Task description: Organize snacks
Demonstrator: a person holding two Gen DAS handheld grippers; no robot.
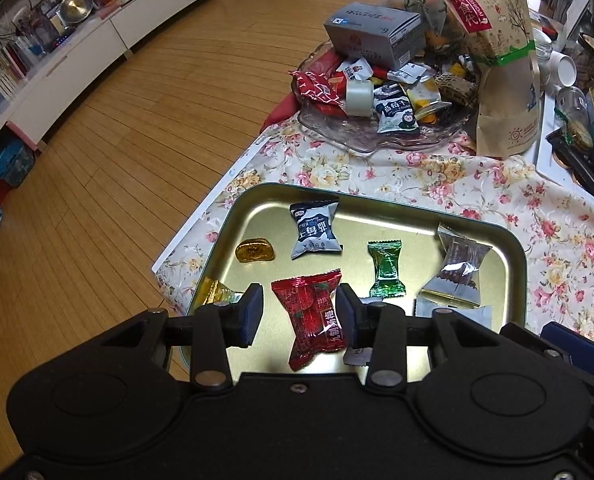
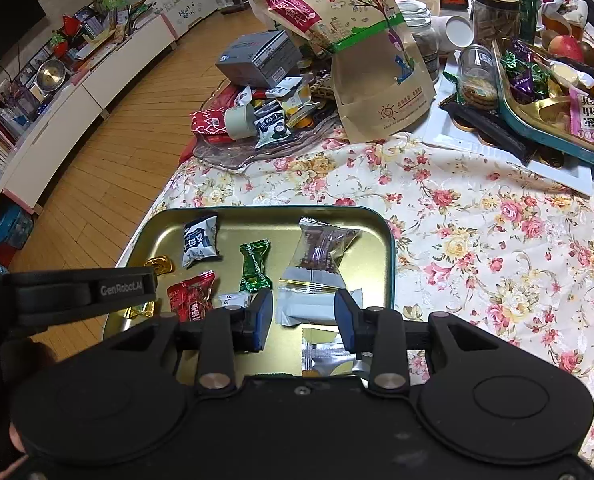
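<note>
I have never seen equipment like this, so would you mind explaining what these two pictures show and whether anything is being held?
No robot arm is involved: a person holds a pair of hand-operated tongs in each hand, and a wide-angle camera on each looks forward along its two fingers. One picture comes from the left tongs, the other from the right tongs. Both look down at a gold tin tray on a flowered tablecloth.

Wrapped sweets lie in the tray: a red candy, a green candy, a blue-and-white packet and a white packet. Behind stands a glass dish piled with snacks and a brown paper bag.

Nothing is clearly gripped. The left tongs straddle the red candy, the right ones the white packet, with gaps visible.
</note>
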